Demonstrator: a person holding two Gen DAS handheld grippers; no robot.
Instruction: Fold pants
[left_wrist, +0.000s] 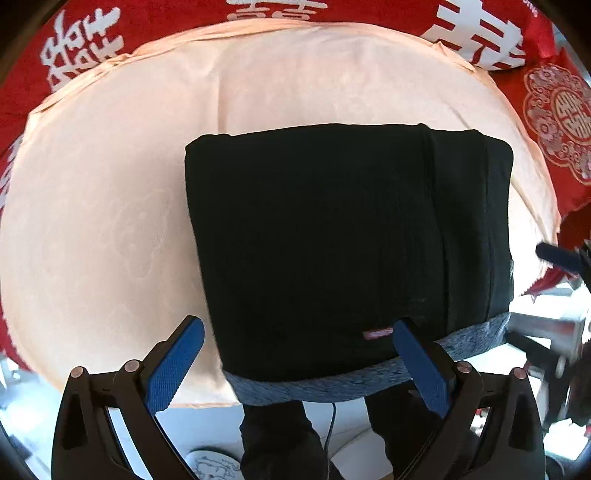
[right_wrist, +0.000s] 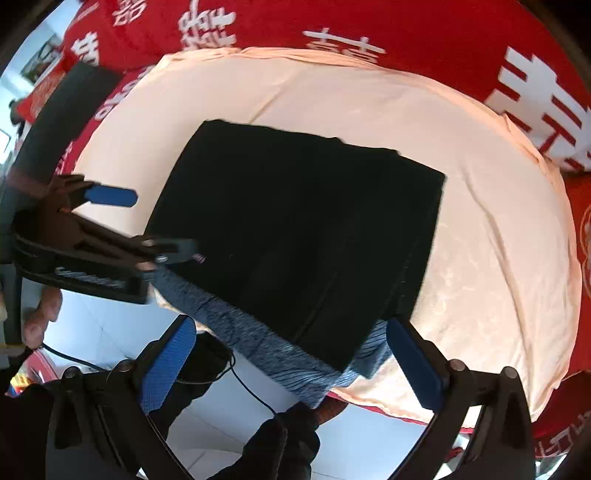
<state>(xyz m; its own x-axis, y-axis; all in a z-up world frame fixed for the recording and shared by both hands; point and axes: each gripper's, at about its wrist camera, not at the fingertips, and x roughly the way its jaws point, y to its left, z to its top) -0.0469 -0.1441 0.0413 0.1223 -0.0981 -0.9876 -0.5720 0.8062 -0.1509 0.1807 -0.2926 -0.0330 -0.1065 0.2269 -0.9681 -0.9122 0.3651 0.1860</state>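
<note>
No box, basket or other container shows in either view. A peach cloth (left_wrist: 110, 184) covers the tabletop, and around its far and side edges runs a red cloth (left_wrist: 147, 22) printed with large white characters; past the near edge a pale tiled floor (right_wrist: 110, 332) and a thin black cable (right_wrist: 251, 387) can be seen. The pants (left_wrist: 332, 240) lie folded into a thick black rectangle near the near edge of the tabletop, flat and smooth on top, with a small red label (left_wrist: 376, 334) by the near side. A gray-blue knit band (left_wrist: 332, 384) runs along the near side of the stack and slightly overhangs the table edge. The left gripper (left_wrist: 299, 369) is spread wide, blue pads apart, one finger over the bare peach cloth and the other over the near edge of the pants, gripping nothing. The right gripper (right_wrist: 291, 369) is likewise wide and holds nothing, straddling the near corner of the stack.
</note>
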